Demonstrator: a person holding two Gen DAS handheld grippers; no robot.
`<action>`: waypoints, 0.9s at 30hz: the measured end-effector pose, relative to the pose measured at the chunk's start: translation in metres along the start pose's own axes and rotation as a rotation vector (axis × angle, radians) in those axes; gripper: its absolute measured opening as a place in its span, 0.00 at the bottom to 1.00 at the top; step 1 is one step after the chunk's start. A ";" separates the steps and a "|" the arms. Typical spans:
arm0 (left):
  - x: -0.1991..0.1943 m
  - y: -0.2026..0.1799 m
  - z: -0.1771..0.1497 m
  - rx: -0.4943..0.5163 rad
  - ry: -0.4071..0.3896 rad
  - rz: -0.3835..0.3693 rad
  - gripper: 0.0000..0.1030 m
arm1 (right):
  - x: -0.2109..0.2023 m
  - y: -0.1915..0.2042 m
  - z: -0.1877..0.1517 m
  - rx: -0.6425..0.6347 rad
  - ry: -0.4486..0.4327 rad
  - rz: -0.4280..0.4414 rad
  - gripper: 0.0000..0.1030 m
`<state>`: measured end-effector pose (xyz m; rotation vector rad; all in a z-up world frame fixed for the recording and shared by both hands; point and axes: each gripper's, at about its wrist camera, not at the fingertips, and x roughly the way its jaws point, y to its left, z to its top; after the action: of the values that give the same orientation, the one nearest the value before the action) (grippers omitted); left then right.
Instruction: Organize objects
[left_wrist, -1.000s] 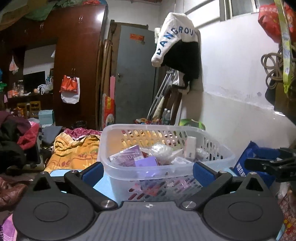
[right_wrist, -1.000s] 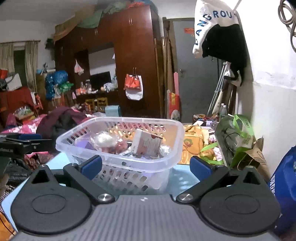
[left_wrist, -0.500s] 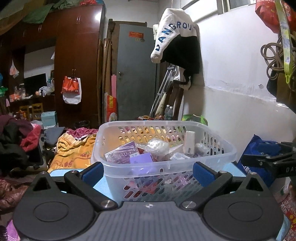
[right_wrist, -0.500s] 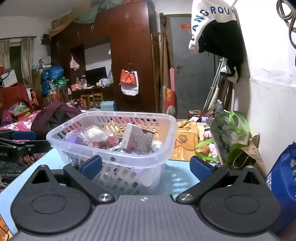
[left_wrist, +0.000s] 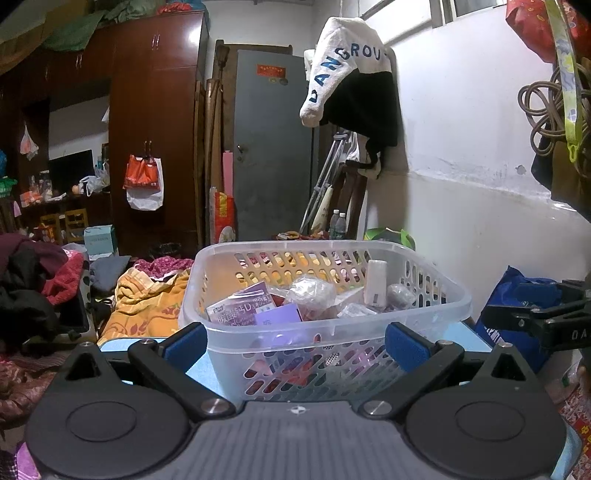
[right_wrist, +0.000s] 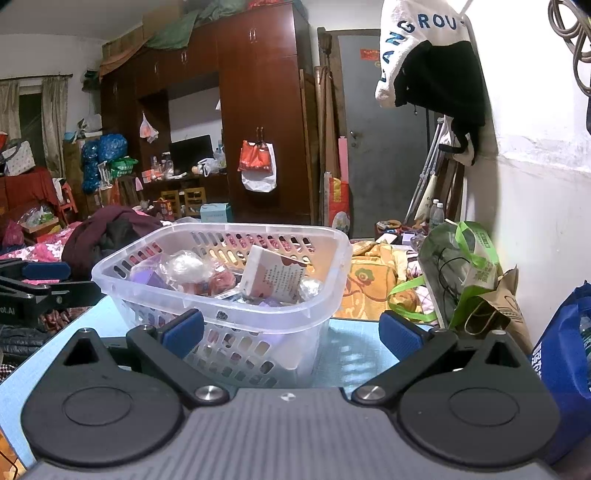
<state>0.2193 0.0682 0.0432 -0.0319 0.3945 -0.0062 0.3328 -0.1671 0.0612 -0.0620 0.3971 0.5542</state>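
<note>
Basket of clear perforated plastic stands on the pale blue table, directly ahead of both claws and already holding a jumble of small goods. In the left wrist view it sits between the two blue pads and just beyond them; in the right wrist view it lies ahead and toward that claw's left finger, whose pad overlaps the near wall.

The left gripper is spread wide with nothing between its fingers, and the right gripper is likewise fully spread and empty.

Judging by the contents, the sorting looks well advanced or at a pause: a purple box with printed characters, a crinkled plastic-wrapped ball, a white tube and a pink-and-white carton all rest inside. No loose item shows on the table near either claw, so the next move probably calls for finding what remains, or for taking the rim to shift the basket.

The basket's long axis runs roughly across the left claw's view, from finger to finger, its open mouth upward. The white tube stands nearly upright against the far wall; the carton leans, tilted back.
</note>
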 end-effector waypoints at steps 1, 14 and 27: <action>0.001 -0.001 0.000 0.005 0.004 0.001 1.00 | 0.000 -0.001 0.000 0.000 0.000 -0.001 1.00; 0.003 -0.002 0.000 0.003 0.006 0.008 1.00 | -0.001 -0.007 -0.002 0.011 0.001 0.001 1.00; 0.004 -0.004 -0.001 0.002 0.009 0.009 1.00 | -0.002 -0.008 -0.003 0.014 -0.001 -0.002 1.00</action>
<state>0.2223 0.0642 0.0409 -0.0283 0.4035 0.0020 0.3340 -0.1755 0.0587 -0.0488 0.3999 0.5499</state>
